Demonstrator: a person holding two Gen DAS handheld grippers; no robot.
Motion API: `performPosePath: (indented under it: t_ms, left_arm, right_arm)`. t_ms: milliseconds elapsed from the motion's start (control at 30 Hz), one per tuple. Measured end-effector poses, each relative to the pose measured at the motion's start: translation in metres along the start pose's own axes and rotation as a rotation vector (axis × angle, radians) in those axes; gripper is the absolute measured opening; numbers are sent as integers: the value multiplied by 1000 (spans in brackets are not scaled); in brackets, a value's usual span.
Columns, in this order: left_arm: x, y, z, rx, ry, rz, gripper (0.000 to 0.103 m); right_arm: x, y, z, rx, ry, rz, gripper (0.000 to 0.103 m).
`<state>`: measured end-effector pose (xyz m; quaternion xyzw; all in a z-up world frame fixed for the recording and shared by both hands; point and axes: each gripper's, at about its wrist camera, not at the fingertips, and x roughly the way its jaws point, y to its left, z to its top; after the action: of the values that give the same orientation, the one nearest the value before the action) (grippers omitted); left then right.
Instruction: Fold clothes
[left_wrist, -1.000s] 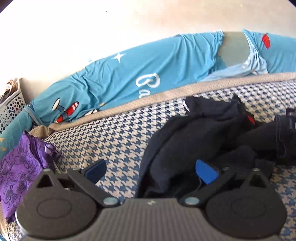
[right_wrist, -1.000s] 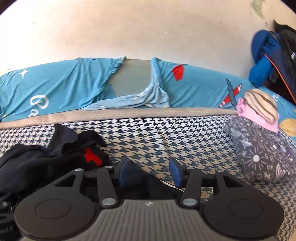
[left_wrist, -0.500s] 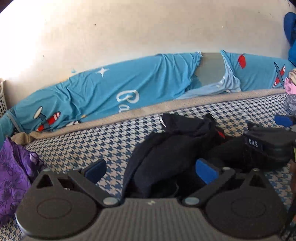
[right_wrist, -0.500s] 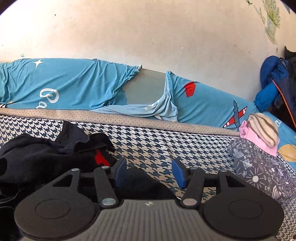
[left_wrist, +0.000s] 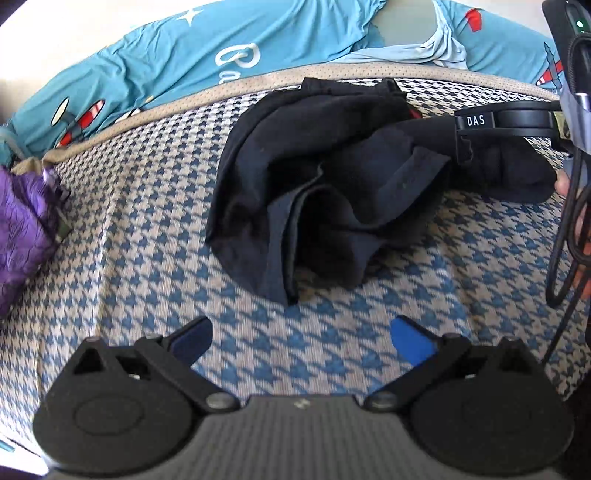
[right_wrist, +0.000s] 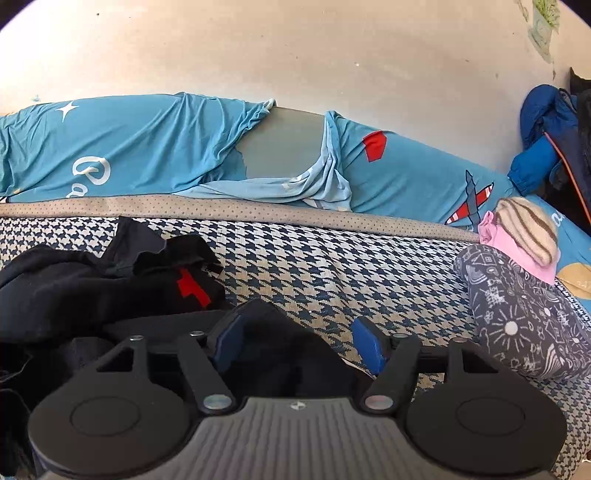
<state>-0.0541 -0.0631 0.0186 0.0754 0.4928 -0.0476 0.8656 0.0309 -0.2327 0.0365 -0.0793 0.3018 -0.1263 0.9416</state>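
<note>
A crumpled black garment (left_wrist: 325, 184) lies on the blue-and-beige houndstooth bedspread (left_wrist: 147, 229). My left gripper (left_wrist: 301, 341) is open and empty, above the bedspread just short of the garment's near edge. My right gripper (right_wrist: 295, 339) is open, its jaws standing either side of a fold of the black garment (right_wrist: 92, 291), which has a red patch (right_wrist: 192, 288). The right gripper also shows in the left wrist view (left_wrist: 509, 122), resting on the garment's right end.
A purple garment (left_wrist: 22, 229) lies at the left. A turquoise printed sheet (right_wrist: 147, 144) runs along the wall. A dark patterned bundle (right_wrist: 524, 314) with pink and striped clothes (right_wrist: 524, 232) sits at the right. Blue jackets (right_wrist: 546, 125) hang in the far right corner.
My left gripper has pulled back and tilted down, so the garment now lies ahead of its open jaws. My right gripper has dropped a little over the garment's fold.
</note>
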Motion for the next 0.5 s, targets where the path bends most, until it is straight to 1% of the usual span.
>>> performPosePath:
  t_ms: [100,333,500]
  left_arm:
    - [-3,2,-10,-36,36,-13,103]
    - [-6,-5,-32,-53,98,6,103]
    - [-9,-12,-44,-60,116,13,103]
  right_arm:
    - [-3,2,-4,-21,12,12,65]
    - [-7,-5,-7,7,57,63,66]
    - [-11,-6,-8,-2,73,82,67]
